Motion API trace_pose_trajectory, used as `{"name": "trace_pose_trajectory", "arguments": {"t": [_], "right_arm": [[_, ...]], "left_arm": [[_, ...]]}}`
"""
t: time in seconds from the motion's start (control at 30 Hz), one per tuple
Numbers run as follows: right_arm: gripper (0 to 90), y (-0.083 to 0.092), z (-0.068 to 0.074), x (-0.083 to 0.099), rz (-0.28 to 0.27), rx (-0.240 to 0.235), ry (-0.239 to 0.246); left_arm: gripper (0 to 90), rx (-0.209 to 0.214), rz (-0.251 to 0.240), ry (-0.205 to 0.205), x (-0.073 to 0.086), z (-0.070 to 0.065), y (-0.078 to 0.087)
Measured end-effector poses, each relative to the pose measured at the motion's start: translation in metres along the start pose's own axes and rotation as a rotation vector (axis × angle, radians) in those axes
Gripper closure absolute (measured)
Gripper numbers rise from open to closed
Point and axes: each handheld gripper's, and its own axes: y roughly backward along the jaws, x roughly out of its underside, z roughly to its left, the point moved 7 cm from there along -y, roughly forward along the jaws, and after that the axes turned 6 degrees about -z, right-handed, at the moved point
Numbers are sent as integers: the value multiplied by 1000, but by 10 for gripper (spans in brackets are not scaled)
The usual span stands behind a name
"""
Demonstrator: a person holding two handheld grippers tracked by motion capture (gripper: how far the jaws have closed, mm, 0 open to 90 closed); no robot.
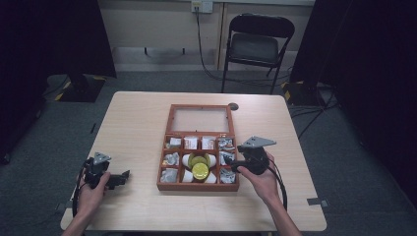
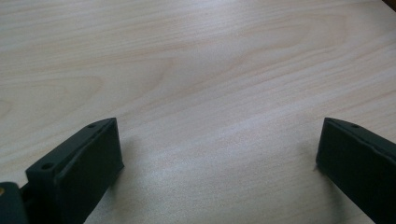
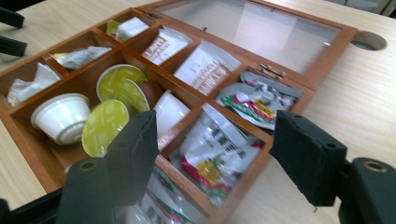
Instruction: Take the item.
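Wooden box (image 1: 164,169) lies mid-table, lid open: centre compartment holds cups (image 3: 63,116); side compartments hold packets (image 3: 212,156). Right gripper (image 3: 215,144) hovers above packets, half open, empty. Left gripper (image 2: 219,149) wide open, empty.

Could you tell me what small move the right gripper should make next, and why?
Probably ease the right gripper down toward the packet in the wooden box, right column. Its jaws stand apart above that compartment with nothing between them, and the packet lies directly below, so a short descent would bring them around it.
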Motion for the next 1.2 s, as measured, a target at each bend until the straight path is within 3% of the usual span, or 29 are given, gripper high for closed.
{"name": "trace_pose_trajectory", "arguments": {"t": [0.27,0.47,0.63,0.9,1.2], "right_arm": [[332,-15,16,-9,8,-35,32],[371,-26,32,-16,24,-98,56],[381,-37,45,-12,52,-145,72],[387,-51,60,-5,86,-178,89],[411,-61,64,4,126,-208,98]], "left_arm": [[0,0,0,0,0,0,0],[0,0,0,0,0,0,0],[0,0,0,0,0,0,0],[0,0,0,0,0,0,0],[0,0,0,0,0,0,0]]}}
